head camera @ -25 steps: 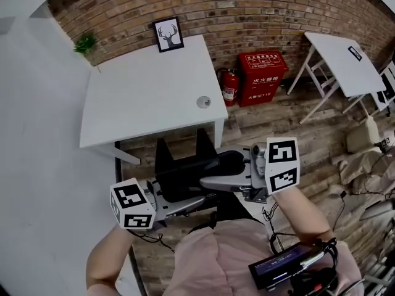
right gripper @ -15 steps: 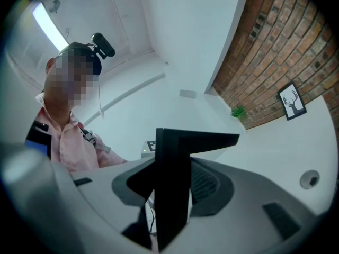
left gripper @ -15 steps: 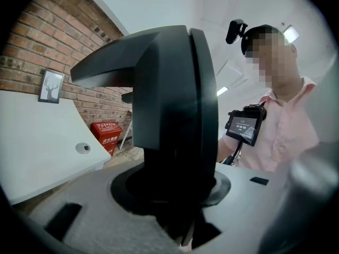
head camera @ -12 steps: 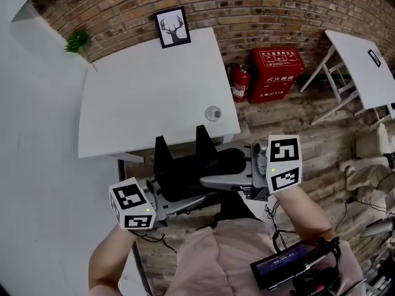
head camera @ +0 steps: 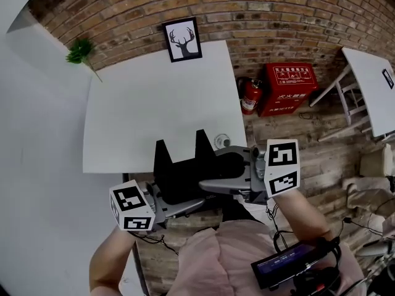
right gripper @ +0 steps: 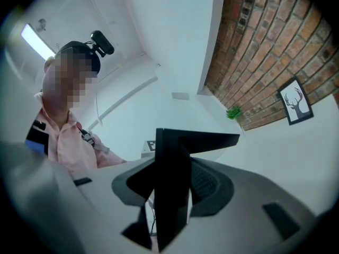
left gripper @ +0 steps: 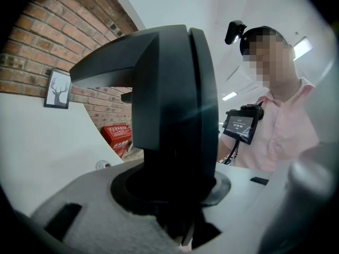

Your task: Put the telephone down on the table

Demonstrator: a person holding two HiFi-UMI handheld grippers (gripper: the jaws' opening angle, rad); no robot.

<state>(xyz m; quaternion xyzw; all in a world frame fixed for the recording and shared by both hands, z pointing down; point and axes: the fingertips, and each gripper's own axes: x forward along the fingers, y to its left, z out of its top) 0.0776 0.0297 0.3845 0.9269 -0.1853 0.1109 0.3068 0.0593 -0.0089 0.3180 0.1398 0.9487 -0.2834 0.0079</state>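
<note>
Clamping the black telephone [head camera: 185, 172] from either side, the left gripper [head camera: 190, 201] and the right gripper [head camera: 211, 181] each have their jaws part-closed on it, with its dark body filling the gap in both gripper views. It hangs over the near edge of the white table [head camera: 142, 110], apparently clear of the surface. A small round object [head camera: 222, 141] sits on the table just beside it, and a framed deer picture [head camera: 184, 40] stands at the far edge
</note>
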